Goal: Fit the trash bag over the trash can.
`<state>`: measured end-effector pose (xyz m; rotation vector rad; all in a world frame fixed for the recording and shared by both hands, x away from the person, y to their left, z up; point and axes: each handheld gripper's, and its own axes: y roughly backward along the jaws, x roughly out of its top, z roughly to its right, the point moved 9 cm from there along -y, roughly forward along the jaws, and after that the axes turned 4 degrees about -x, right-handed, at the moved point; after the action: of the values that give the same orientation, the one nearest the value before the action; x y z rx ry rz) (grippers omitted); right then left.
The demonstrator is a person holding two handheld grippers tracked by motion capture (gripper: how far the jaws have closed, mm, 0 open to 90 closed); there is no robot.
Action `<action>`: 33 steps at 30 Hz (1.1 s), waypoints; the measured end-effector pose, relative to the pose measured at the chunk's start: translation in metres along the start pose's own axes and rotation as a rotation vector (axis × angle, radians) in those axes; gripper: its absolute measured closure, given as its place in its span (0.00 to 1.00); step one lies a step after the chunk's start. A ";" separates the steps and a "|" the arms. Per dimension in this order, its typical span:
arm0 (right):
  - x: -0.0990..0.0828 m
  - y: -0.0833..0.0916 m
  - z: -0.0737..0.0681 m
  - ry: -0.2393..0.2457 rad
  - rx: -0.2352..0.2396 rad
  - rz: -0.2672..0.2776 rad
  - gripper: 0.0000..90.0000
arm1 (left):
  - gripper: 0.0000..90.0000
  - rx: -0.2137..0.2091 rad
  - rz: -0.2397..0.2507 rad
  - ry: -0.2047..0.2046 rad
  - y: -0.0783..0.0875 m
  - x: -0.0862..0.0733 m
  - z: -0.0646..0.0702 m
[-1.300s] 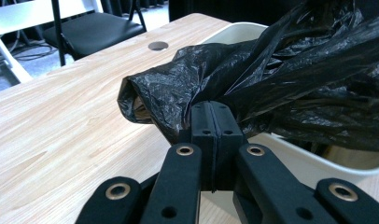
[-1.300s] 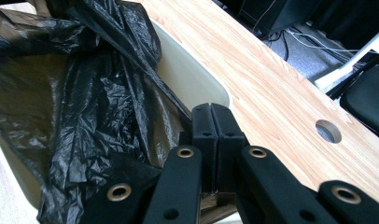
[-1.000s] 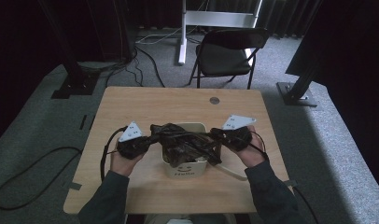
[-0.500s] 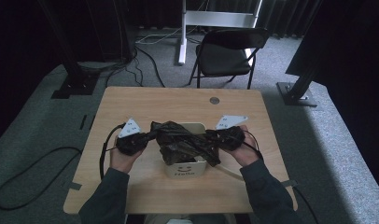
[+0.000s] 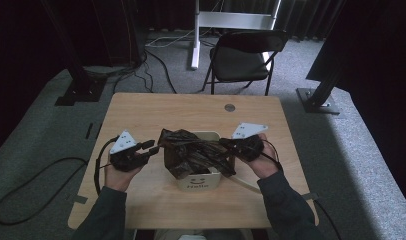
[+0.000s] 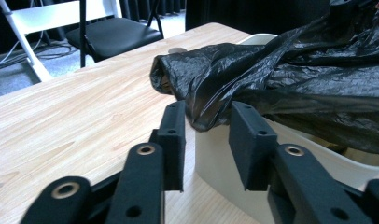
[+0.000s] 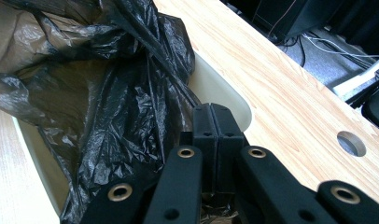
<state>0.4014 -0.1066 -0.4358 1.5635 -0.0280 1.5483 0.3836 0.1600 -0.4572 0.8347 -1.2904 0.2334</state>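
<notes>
A crumpled black plastic bag (image 5: pixel 188 150) lies over a white bin (image 5: pixel 198 182) at the middle of the wooden table (image 5: pixel 141 115). My left gripper (image 5: pixel 150 148) stands open just left of the bag. In the left gripper view the bag's edge (image 6: pixel 281 70) hangs just beyond the parted jaws of that gripper (image 6: pixel 206 112), over the bin wall (image 6: pixel 225 154). My right gripper (image 5: pixel 226 145) is shut on the bag's right side, pulling the film taut. In the right gripper view its jaws (image 7: pixel 211 114) are pressed together beside the bag (image 7: pixel 85 93) and the bin rim (image 7: pixel 220 88).
A round hole (image 5: pixel 229 107) sits in the table near its far edge. Behind the table stands a black folding chair (image 5: pixel 241 57). Cables and stand bases lie on the grey carpet around it.
My left gripper has let go of the bag, opened and drawn back to the left. The right gripper still holds the bag and has shifted slightly right.
</notes>
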 end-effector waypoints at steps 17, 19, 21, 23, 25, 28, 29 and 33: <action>-0.001 -0.004 -0.005 0.012 0.000 -0.005 1.00 | 0.57 -0.140 -0.004 -0.031 -0.015 0.032 0.044; -0.001 -0.003 -0.004 0.009 -0.002 -0.004 1.00 | 0.55 -0.157 -0.016 -0.044 -0.018 0.030 0.050; -0.002 -0.003 -0.003 0.011 -0.004 -0.004 1.00 | 0.54 -0.151 -0.042 -0.066 -0.022 0.025 0.055; -0.002 -0.002 -0.003 0.010 -0.009 -0.004 1.00 | 0.52 -0.135 -0.072 -0.083 -0.025 0.021 0.055; -0.002 -0.002 -0.003 0.010 -0.012 -0.002 1.00 | 0.51 -0.101 -0.100 -0.099 -0.028 0.016 0.054; -0.002 -0.002 -0.002 0.011 -0.015 -0.002 1.00 | 0.50 -0.035 -0.130 -0.119 -0.031 0.011 0.048; -0.002 -0.002 -0.002 0.011 -0.016 -0.004 1.00 | 0.50 -0.011 -0.138 -0.124 -0.032 0.009 0.045; -0.002 -0.003 -0.001 0.016 -0.020 -0.006 1.00 | 0.52 0.040 -0.147 -0.114 -0.035 0.008 0.034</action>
<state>0.4017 -0.1058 -0.4393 1.5348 -0.0296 1.5510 0.3808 0.1106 -0.4631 0.9842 -1.3269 0.0958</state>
